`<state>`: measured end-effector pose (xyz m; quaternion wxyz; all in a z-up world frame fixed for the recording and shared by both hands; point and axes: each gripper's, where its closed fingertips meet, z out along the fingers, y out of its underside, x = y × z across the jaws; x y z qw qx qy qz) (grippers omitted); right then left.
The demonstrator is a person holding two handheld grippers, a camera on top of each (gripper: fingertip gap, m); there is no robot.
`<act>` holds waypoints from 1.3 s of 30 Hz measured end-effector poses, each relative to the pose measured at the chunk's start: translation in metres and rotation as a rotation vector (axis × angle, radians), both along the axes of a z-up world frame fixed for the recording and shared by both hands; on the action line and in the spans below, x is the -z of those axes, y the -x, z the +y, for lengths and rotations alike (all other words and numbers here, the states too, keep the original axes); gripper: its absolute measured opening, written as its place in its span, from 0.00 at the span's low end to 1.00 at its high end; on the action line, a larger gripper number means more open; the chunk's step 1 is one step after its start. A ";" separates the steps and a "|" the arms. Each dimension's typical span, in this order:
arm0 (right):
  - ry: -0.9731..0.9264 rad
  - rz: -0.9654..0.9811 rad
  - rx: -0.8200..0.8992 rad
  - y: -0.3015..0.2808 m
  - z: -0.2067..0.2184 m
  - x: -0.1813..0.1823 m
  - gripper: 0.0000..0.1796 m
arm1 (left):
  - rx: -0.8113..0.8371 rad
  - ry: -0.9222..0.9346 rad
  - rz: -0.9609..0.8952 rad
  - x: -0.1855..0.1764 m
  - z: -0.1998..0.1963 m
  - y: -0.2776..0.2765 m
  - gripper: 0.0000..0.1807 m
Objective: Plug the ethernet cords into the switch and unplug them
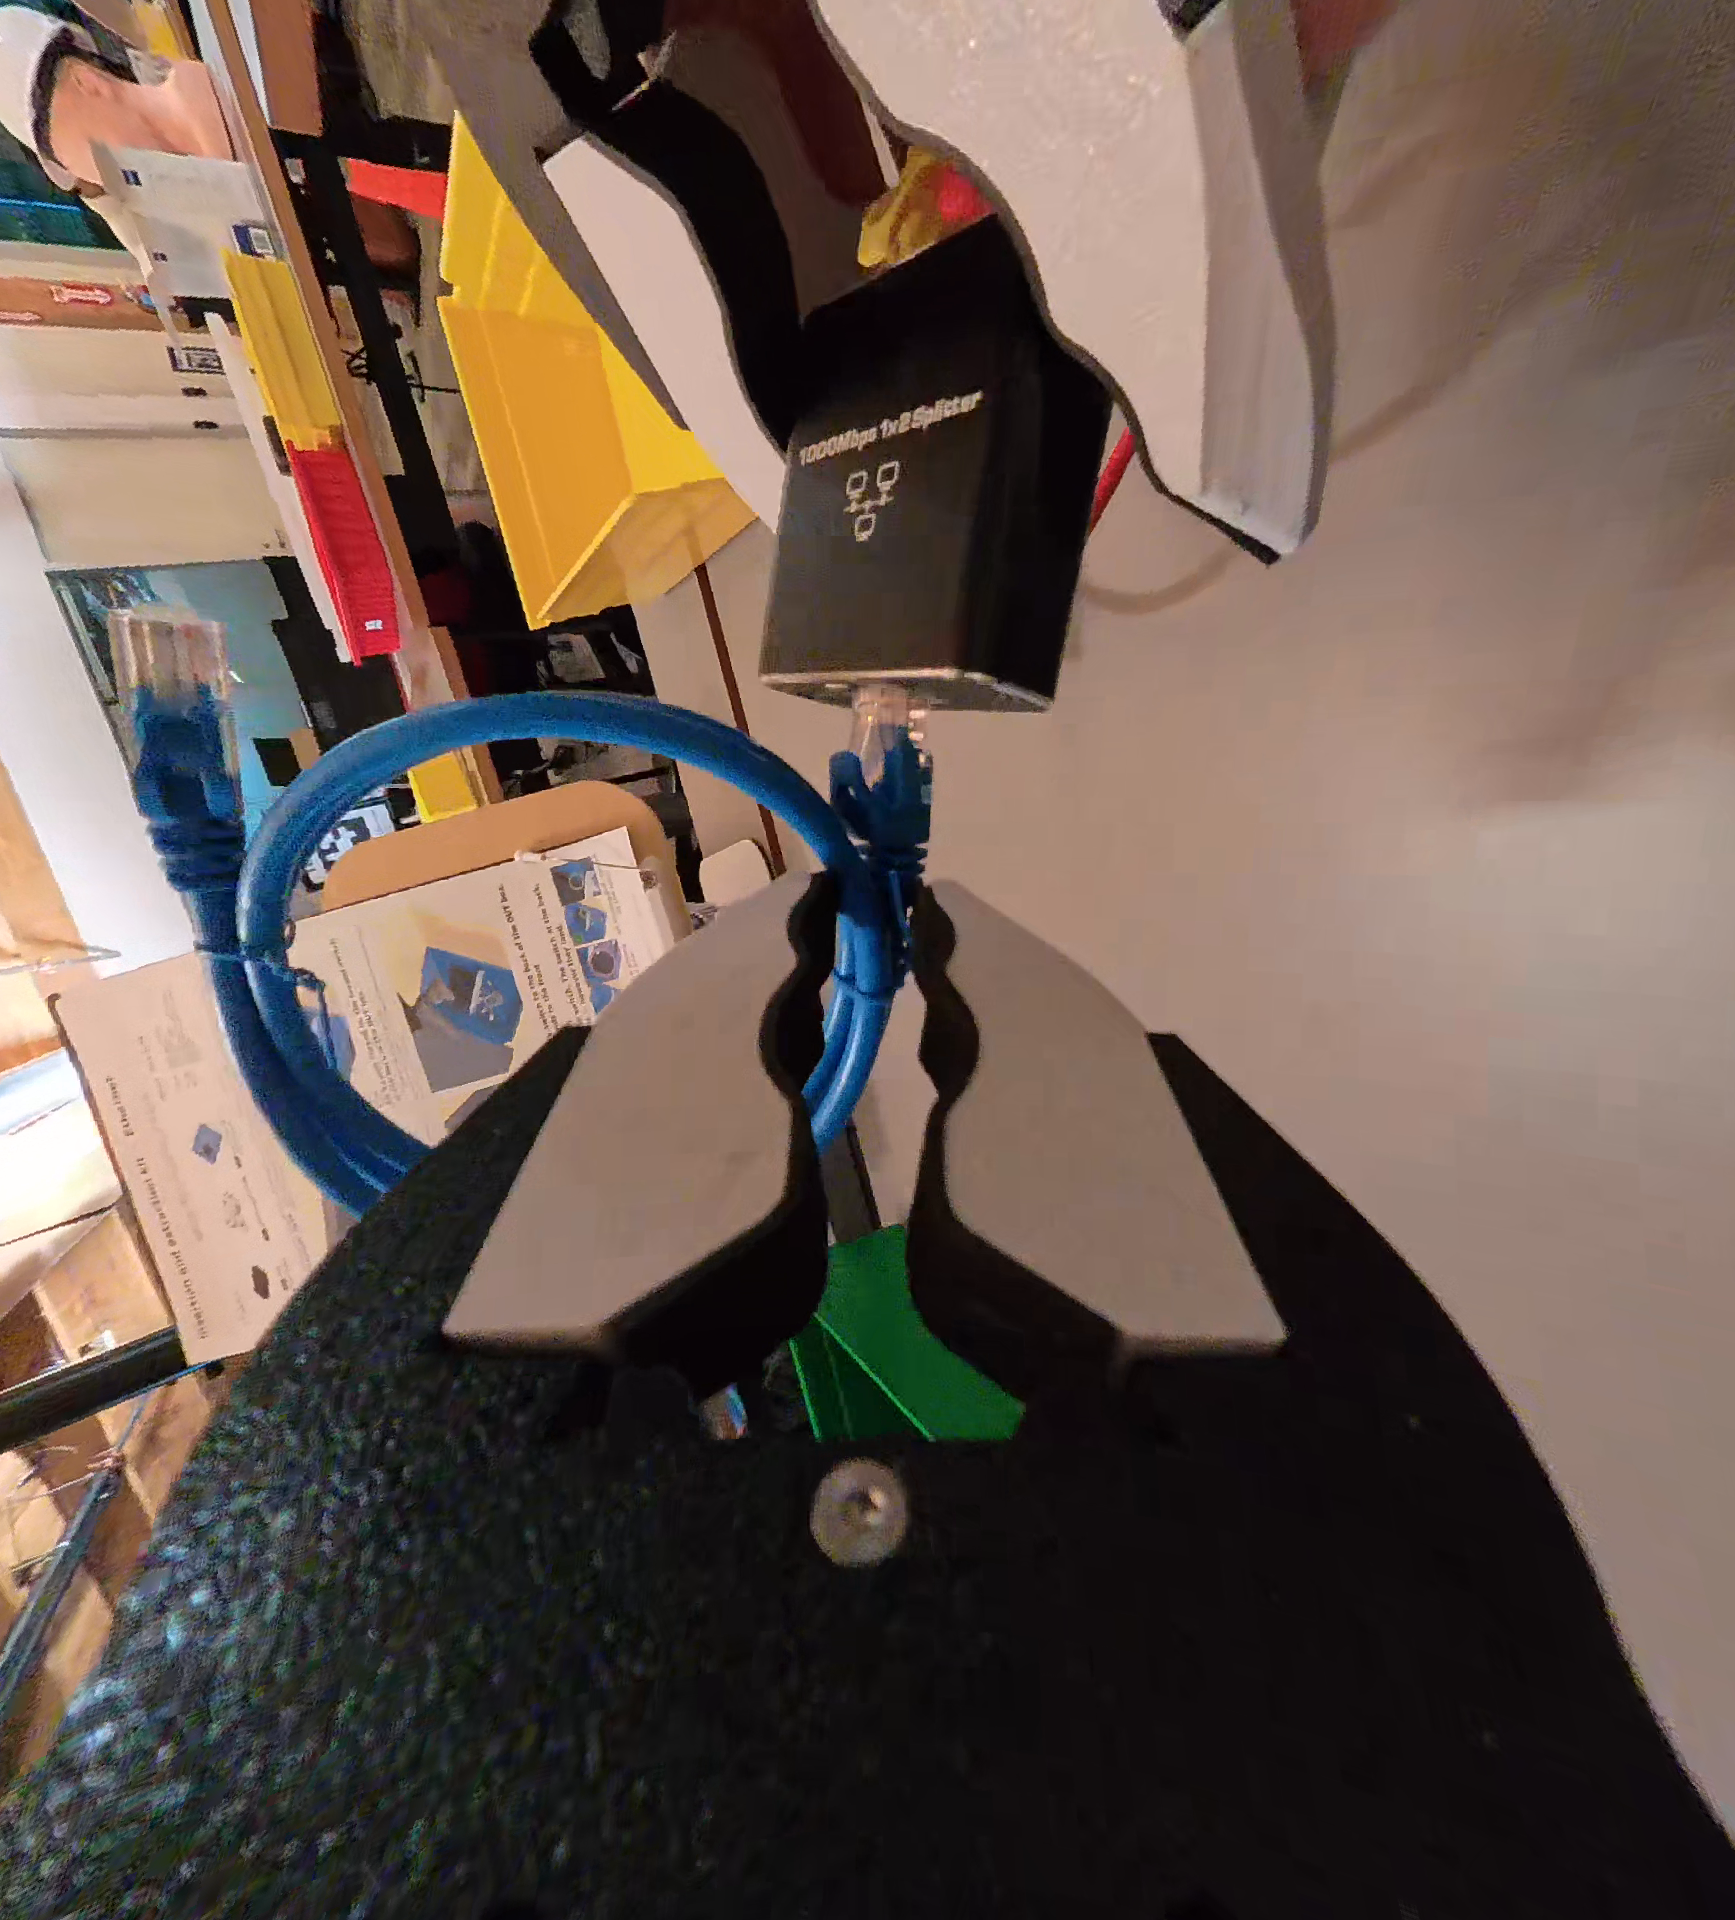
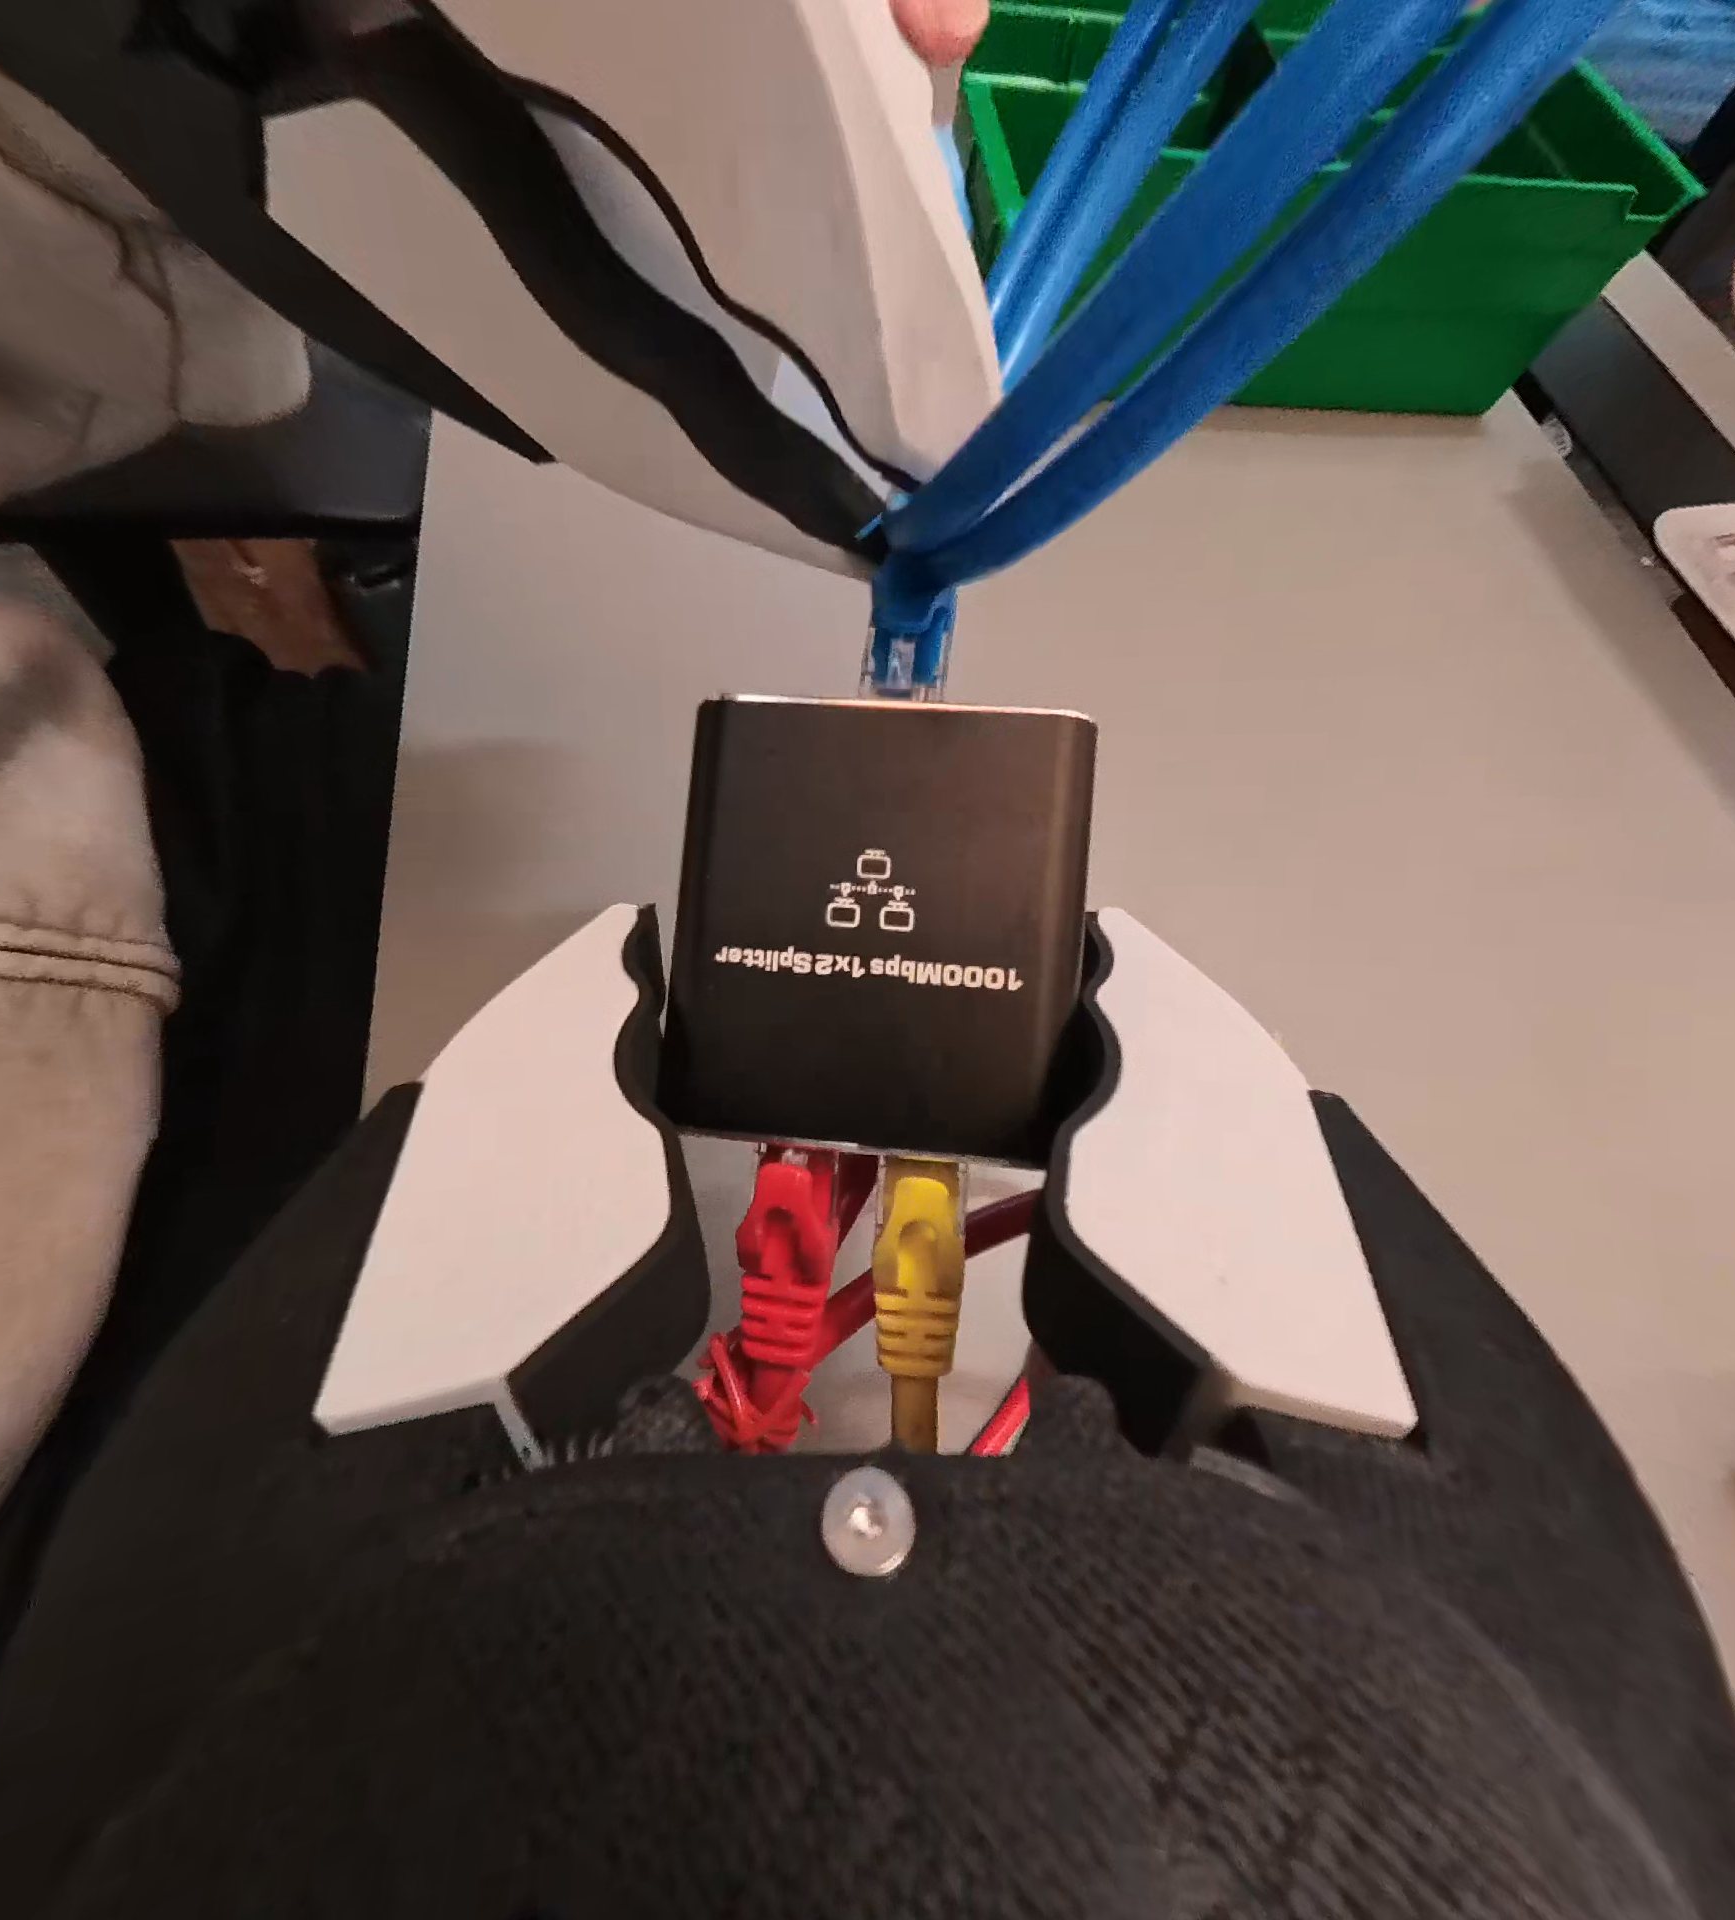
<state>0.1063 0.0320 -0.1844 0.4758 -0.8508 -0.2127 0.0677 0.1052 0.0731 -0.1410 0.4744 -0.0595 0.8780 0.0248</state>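
smooth matt black switch (image 2: 878,914), rubbery blue cord (image 1: 530,748)

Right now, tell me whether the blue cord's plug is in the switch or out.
In, at least partly: the blue cord's plug enters the port on the black switch; its clear body still shows outside. Full seating cannot be told. The left tongs grip the cord.

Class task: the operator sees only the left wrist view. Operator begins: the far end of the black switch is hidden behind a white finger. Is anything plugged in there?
Observer: Yes. The right wrist view shows a red plug and a yellow plug side by side in the switch.
Operator: What holds the switch?
Observer: The right gripper, its fingers shut on the switch's two sides.
Operator: My left gripper pinches the blue cable. Is its plug seated?
Observer: The blue plug is in the single port, part of it still outside.
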 end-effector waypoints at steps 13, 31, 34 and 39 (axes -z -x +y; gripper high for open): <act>0.059 -0.102 0.008 0.000 0.008 0.018 0.42 | -0.014 0.011 0.079 0.023 0.001 0.002 0.07; 0.048 -0.330 -0.085 0.006 0.007 0.023 0.42 | -0.035 0.614 0.408 0.050 -0.011 0.014 0.09; 0.036 -0.319 -0.087 0.003 0.004 0.021 0.42 | -0.003 0.604 0.379 0.050 -0.016 0.011 0.06; 0.055 -0.341 -0.081 0.000 0.000 0.020 0.42 | -0.003 0.616 0.393 0.057 -0.021 0.006 0.06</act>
